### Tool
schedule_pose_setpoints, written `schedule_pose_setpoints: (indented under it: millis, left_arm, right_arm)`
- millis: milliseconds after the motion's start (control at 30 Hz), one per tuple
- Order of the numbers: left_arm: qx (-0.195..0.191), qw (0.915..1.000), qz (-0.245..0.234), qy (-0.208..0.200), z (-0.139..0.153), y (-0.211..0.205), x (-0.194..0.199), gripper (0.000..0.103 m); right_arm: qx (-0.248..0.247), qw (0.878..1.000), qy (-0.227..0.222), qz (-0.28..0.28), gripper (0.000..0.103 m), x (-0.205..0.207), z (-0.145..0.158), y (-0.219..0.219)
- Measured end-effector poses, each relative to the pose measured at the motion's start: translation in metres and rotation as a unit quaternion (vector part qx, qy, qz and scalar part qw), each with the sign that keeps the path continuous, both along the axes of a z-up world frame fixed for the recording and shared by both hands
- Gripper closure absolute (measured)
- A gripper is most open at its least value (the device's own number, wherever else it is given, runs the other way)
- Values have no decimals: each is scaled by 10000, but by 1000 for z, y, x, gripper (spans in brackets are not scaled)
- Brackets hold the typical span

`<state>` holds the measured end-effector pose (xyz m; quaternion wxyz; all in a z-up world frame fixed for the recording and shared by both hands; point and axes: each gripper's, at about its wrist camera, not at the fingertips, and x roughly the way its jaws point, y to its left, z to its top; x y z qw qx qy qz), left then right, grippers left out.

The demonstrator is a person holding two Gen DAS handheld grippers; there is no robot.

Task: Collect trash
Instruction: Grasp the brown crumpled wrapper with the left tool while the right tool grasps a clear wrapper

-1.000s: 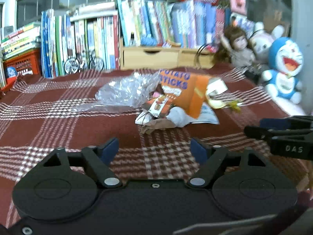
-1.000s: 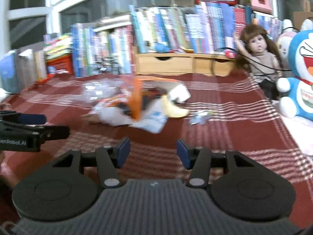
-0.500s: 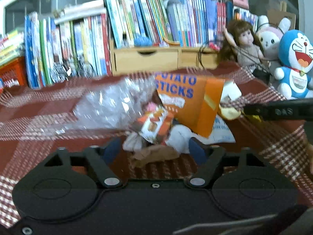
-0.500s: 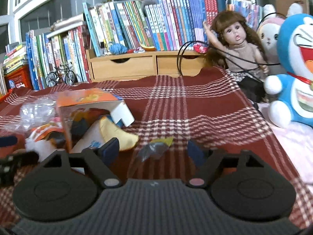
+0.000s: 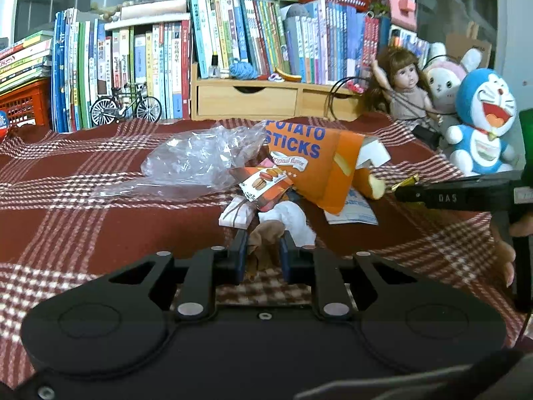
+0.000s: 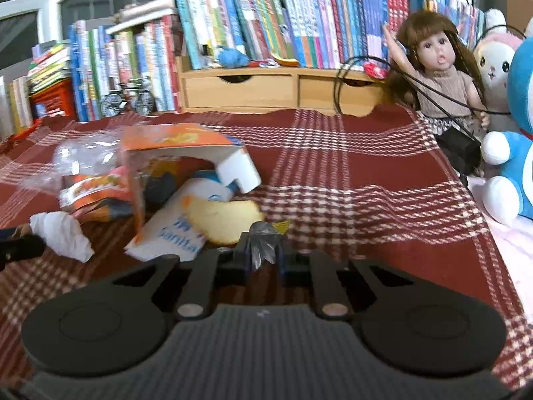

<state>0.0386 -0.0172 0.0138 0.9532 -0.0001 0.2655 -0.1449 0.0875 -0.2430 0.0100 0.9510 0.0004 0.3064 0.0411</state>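
Note:
A heap of trash lies on the red plaid cloth (image 5: 100, 220): an orange potato-sticks box (image 5: 313, 163), a clear plastic bag (image 5: 200, 160), a snack wrapper (image 5: 263, 186), a white tissue (image 5: 289, 220) and a blue-printed white packet (image 5: 353, 210). My left gripper (image 5: 261, 256) is shut on a crumpled brown paper scrap (image 5: 265, 233) at the heap's near edge. My right gripper (image 6: 263, 250) is shut on a silvery candy wrapper (image 6: 263, 236), just right of a yellow peel-like piece (image 6: 226, 220) and the box (image 6: 176, 143). The right gripper's side (image 5: 459, 195) shows in the left wrist view.
Books (image 5: 233, 43), a wooden drawer unit (image 5: 246, 100) and a toy bicycle (image 5: 126, 108) line the back. A doll (image 6: 439, 76) with black cords and a blue plush toy (image 5: 483, 123) sit at the right. A red crate (image 5: 23, 100) is far left.
Both grippers moved forward into the heap and went from open to shut, the left on the brown scrap, the right on the silvery wrapper.

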Motion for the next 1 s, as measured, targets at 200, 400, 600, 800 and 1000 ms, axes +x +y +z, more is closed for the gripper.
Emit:
schedule_pose_setpoints:
  millis: [200,400,600,800,1000]
  left_arm:
    - [121,9996,-192,-195,9,7,-30,63]
    - [372,9990,-152,-169,2,6,-36,54]
    - [271,9983,430,-275,-4,16,-25,46]
    - [62,9982,508,326,-16,23,-4,78]
    - [7,9989,452,100,-5,29,-26,80]
  right_arm:
    - [163,9993,-125,301,84,-30,7,12]
    - [347,9975,-222,574,84,-55,14,25]
    - [389,9956,-277,812,84,-69,18,42]
    - [412,9934,-278,1038,84,-74,18,58]
    - [450,9909,-283,1237,84,-85,19,69]
